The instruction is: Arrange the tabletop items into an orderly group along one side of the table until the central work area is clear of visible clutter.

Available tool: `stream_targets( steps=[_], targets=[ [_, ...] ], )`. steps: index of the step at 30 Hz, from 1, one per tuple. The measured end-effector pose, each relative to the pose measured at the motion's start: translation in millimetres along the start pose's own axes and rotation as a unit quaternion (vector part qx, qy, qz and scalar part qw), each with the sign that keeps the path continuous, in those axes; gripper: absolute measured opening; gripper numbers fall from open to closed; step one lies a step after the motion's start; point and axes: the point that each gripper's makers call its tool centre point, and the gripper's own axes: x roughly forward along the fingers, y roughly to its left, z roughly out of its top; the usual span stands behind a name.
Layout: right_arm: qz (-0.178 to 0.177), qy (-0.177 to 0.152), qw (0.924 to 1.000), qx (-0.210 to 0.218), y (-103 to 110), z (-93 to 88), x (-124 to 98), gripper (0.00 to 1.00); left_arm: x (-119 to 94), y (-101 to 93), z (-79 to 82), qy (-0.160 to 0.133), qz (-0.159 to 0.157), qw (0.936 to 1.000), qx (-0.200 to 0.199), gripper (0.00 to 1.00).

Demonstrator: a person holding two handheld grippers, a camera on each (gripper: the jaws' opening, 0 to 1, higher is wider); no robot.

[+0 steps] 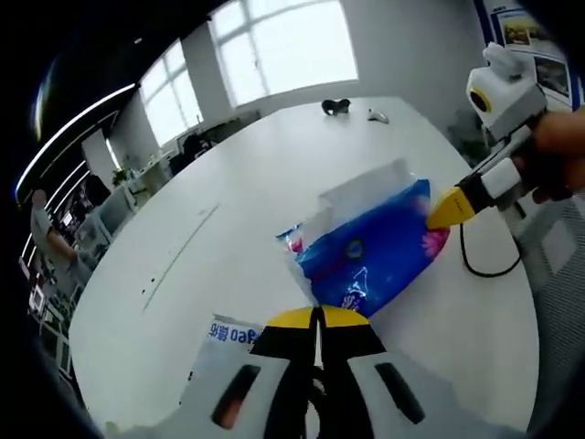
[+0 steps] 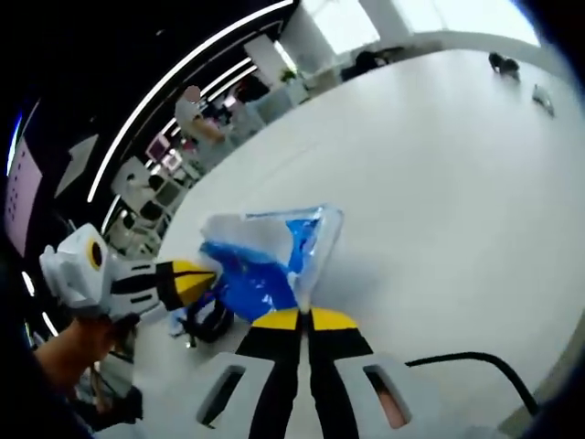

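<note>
A blue plastic packet (image 1: 375, 256) with a clear end and pink spots hangs between my two grippers just over the white table (image 1: 256, 174). My left gripper (image 1: 316, 316) is shut on the packet's near edge. My right gripper (image 1: 450, 208) comes in from the right, its yellow tips pinching the packet's far end. In the right gripper view the same packet (image 2: 265, 261) has its clear edge nipped in my right gripper (image 2: 305, 318), which is shut. The left gripper (image 2: 192, 277) holds the packet's other side from the left.
A white pack with blue print (image 1: 227, 337) lies under my left gripper. A black cable (image 1: 484, 265) loops near the table's right edge. A small black item (image 1: 336, 106) and a white one (image 1: 377, 116) sit at the far end. A dark object (image 2: 212, 320) lies below the packet.
</note>
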Motion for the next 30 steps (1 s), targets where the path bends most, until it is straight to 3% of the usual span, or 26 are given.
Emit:
stream_targets(
  steps=[6,13,27,30],
  targets=[
    [-0.028,-0.002,0.9995,0.013,-30.7,2.0,-10.8,0.00,20.5,-26.8,9.4,0.005,-0.028,0.9991,0.033,0.00],
    [-0.042,-0.004,0.9989,0.019,-49.4,6.1,-10.4,0.00,34.7,-36.1,14.7,0.008,-0.036,0.9991,0.023,0.00],
    [-0.071,0.004,0.9969,0.034,-82.2,7.0,-3.9,0.00,59.6,-53.8,10.9,0.026,-0.048,0.9984,-0.011,0.00],
    [-0.066,-0.013,0.9968,0.043,-86.7,11.6,-3.3,0.00,62.9,-56.1,11.9,0.025,-0.049,0.9984,-0.013,0.00]
  ],
)
